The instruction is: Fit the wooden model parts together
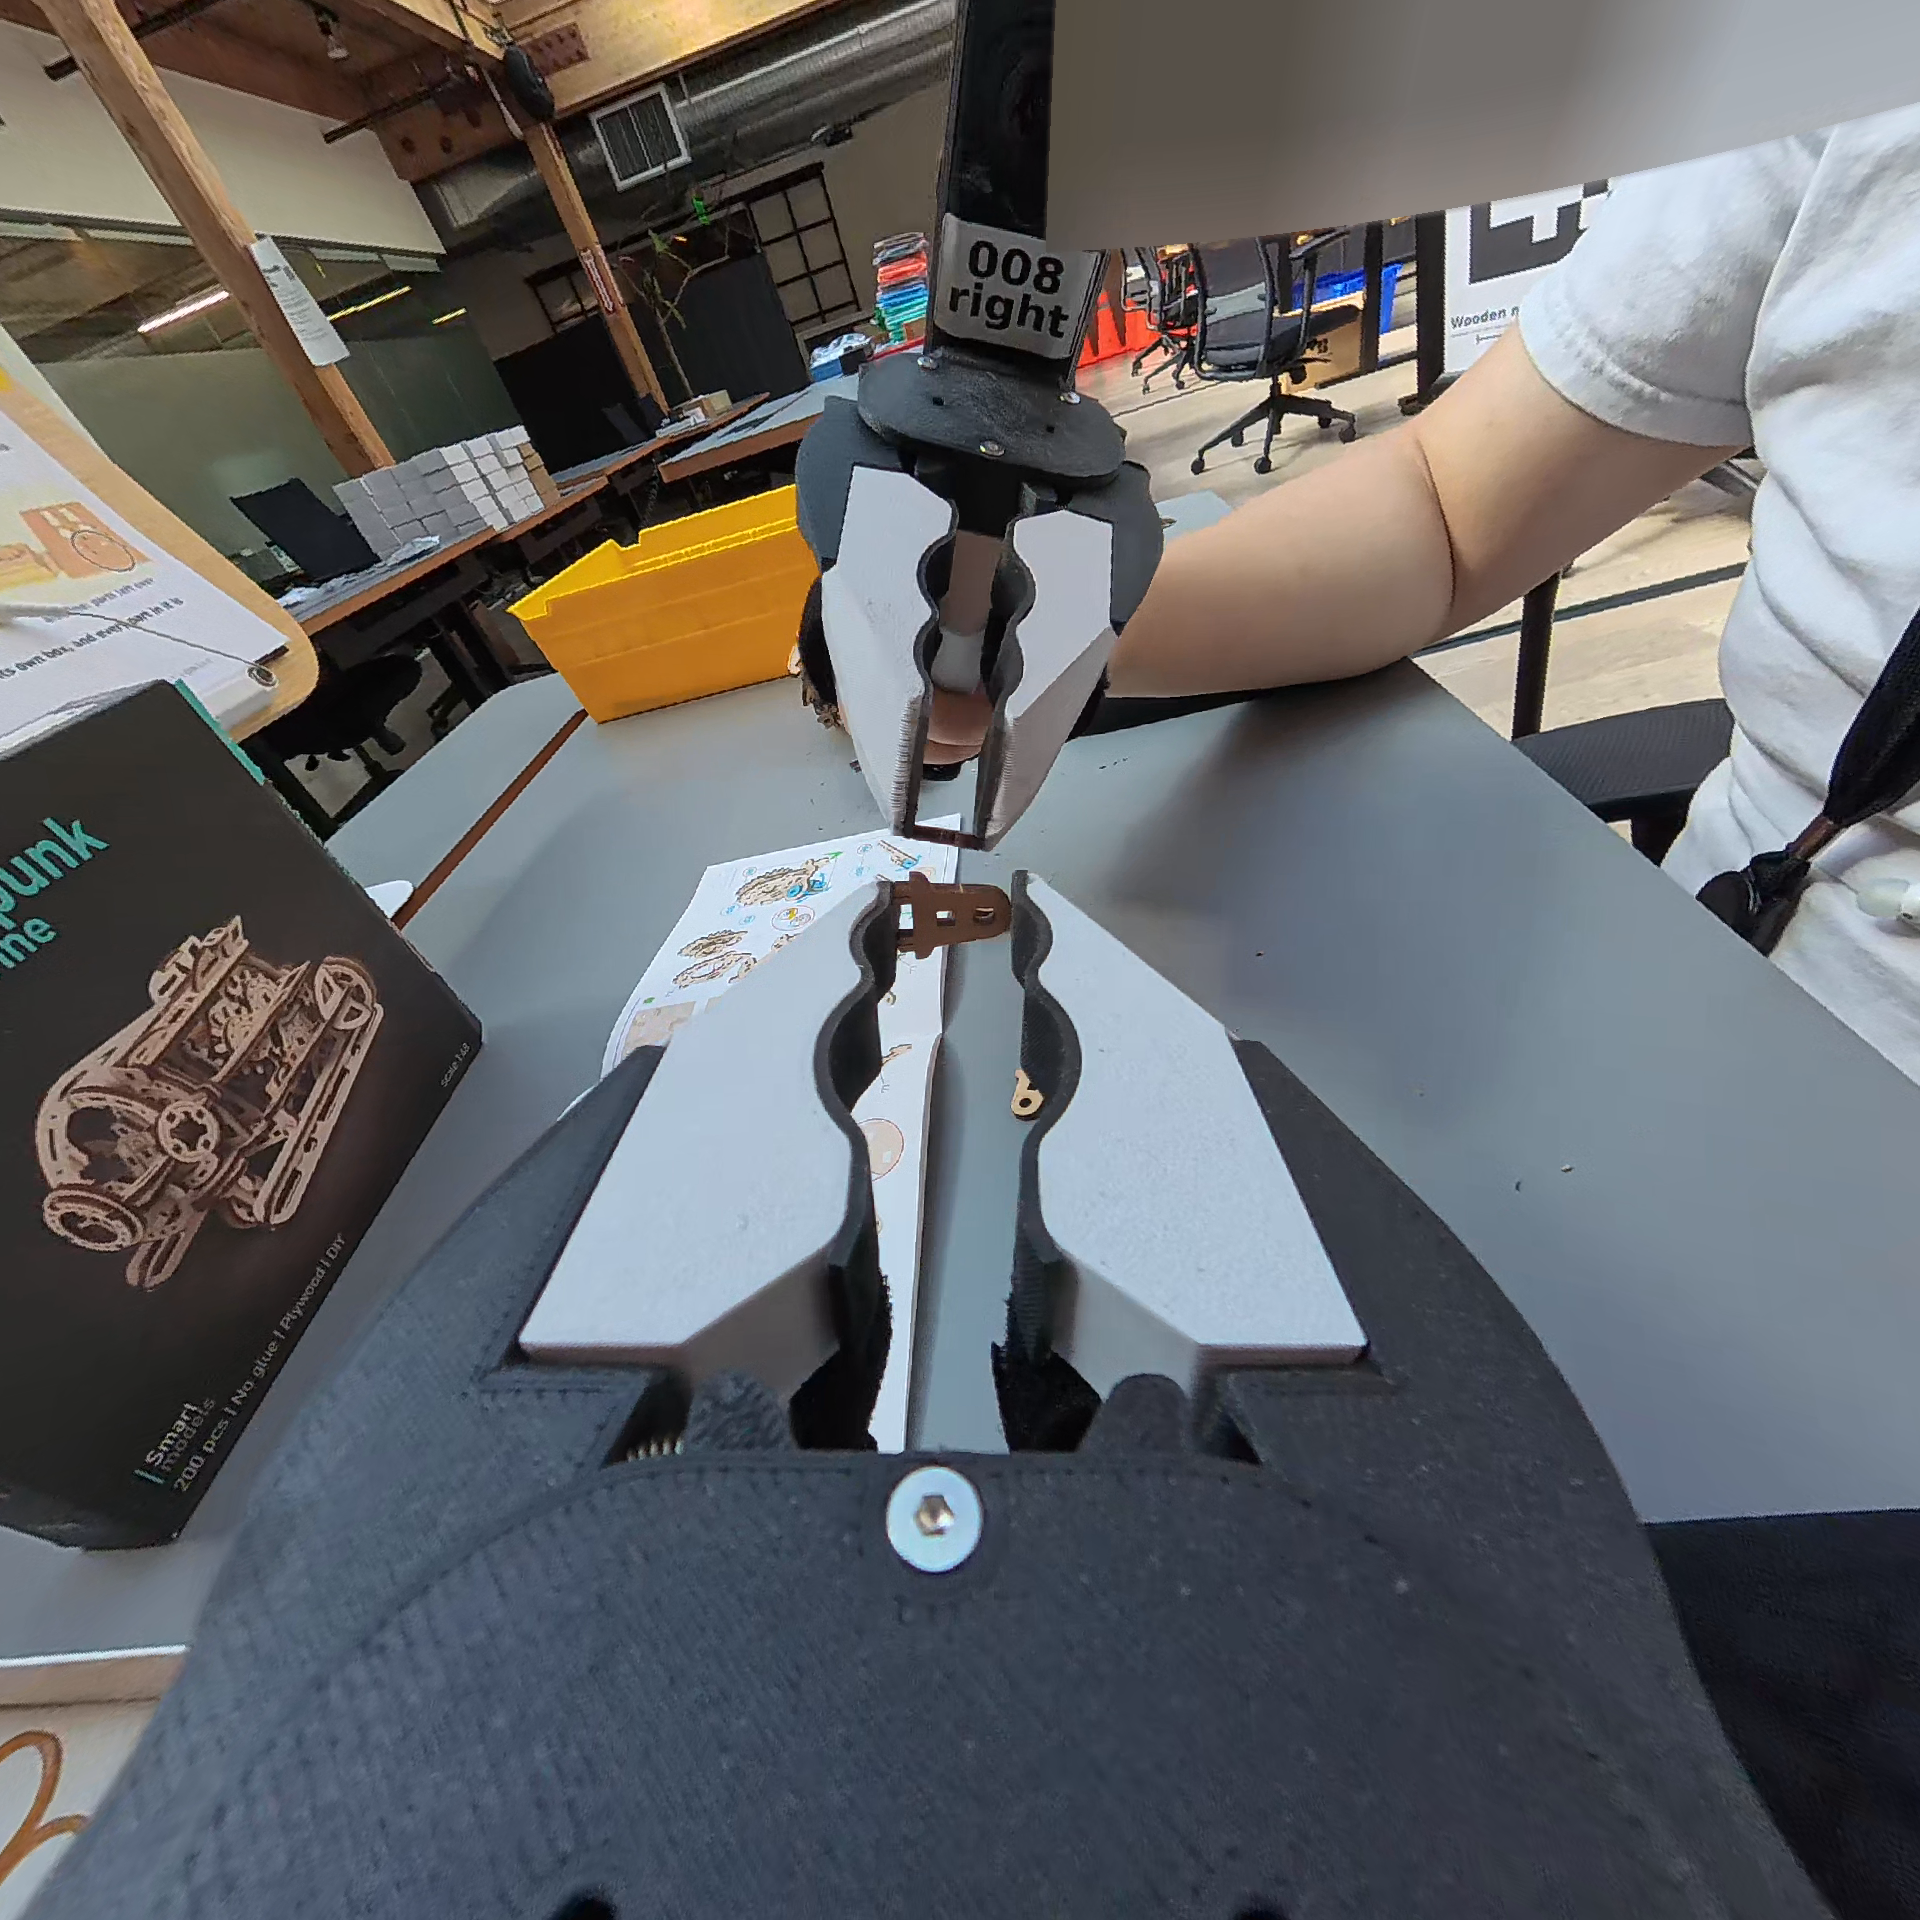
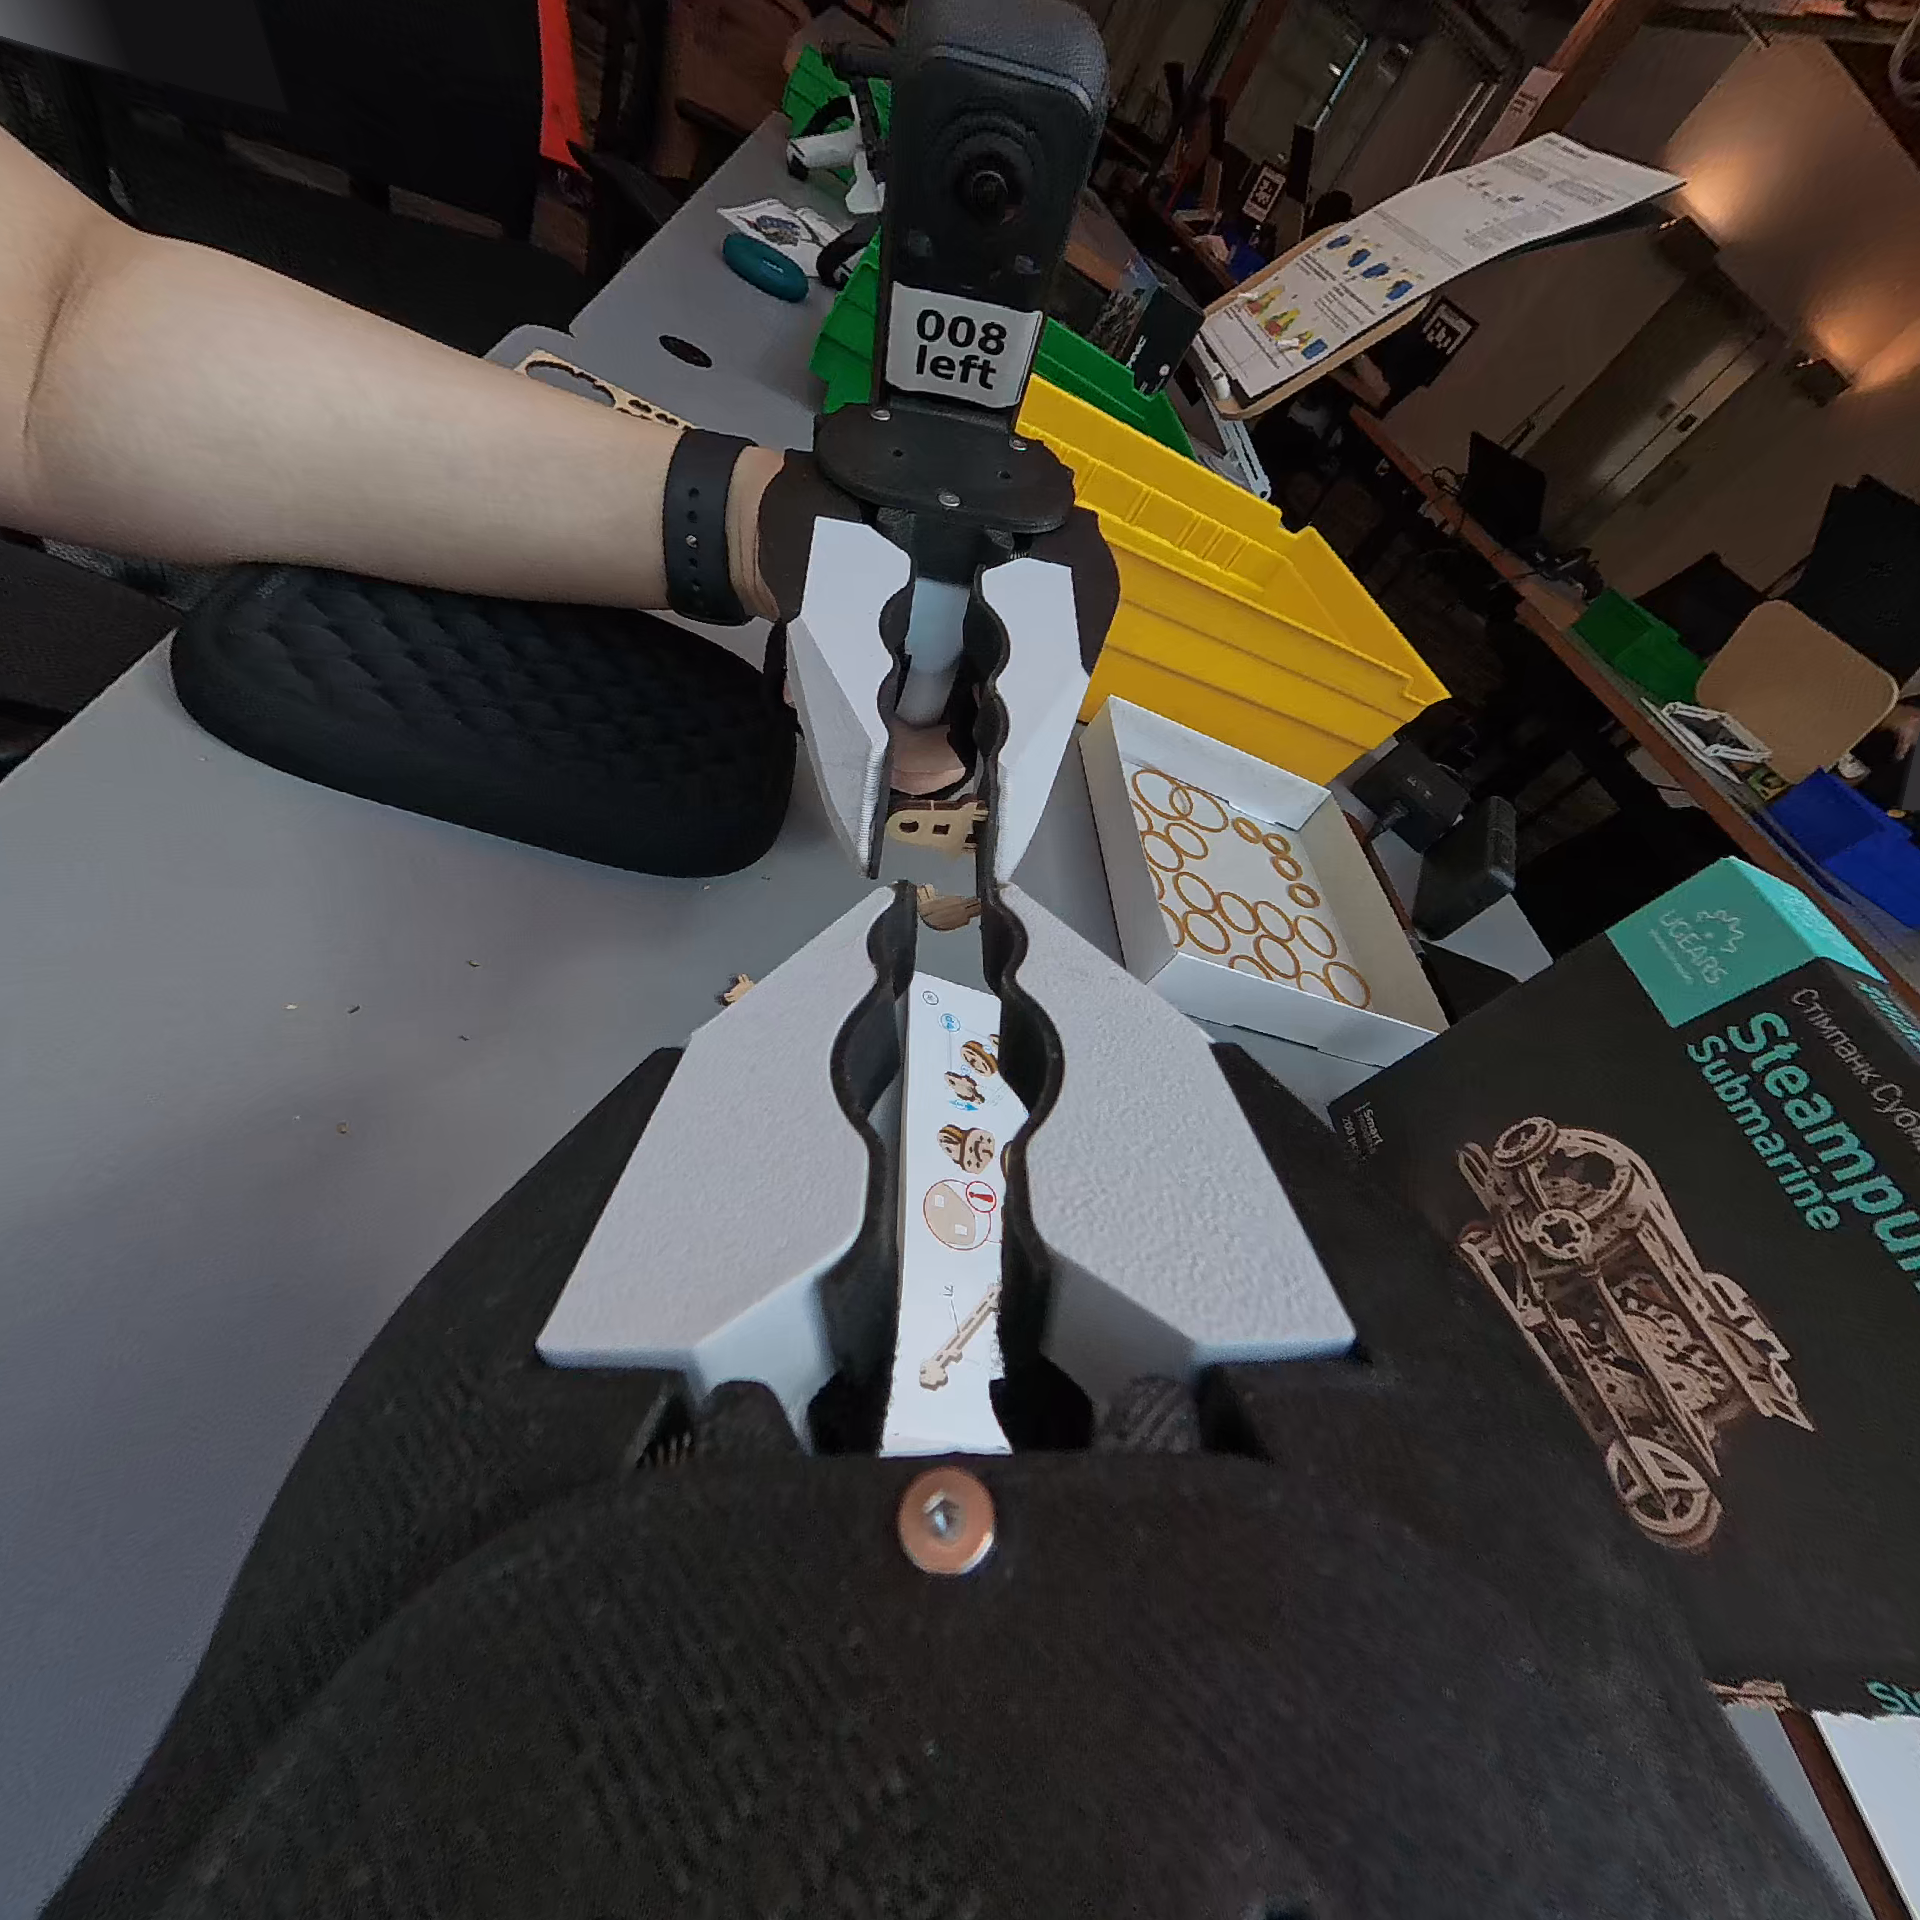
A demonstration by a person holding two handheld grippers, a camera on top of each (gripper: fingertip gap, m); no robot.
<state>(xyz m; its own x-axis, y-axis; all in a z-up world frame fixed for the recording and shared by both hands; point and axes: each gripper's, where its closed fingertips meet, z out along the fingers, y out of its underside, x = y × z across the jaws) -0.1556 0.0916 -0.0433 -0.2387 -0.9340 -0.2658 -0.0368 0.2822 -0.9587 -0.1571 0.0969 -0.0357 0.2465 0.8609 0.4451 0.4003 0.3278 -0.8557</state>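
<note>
Two grippers tip to tip over grey table, each pinching a small wooden part.

L wrist view: left gripper [image 1: 951,914] clamps a slotted wooden piece [image 1: 954,918] at its tips; right gripper [image 1: 943,829] just beyond, pinching a thin brown part [image 1: 938,833], above instruction sheet [image 1: 790,914]; loose part [image 1: 1025,1096] on table [image 1: 1455,987].
R wrist view: right gripper [image 2: 948,906] nips a small wooden part [image 2: 948,910]; left gripper [image 2: 933,831] opposite holds the slotted piece [image 2: 935,826]; kit box [image 2: 1662,1299] at right.
</note>
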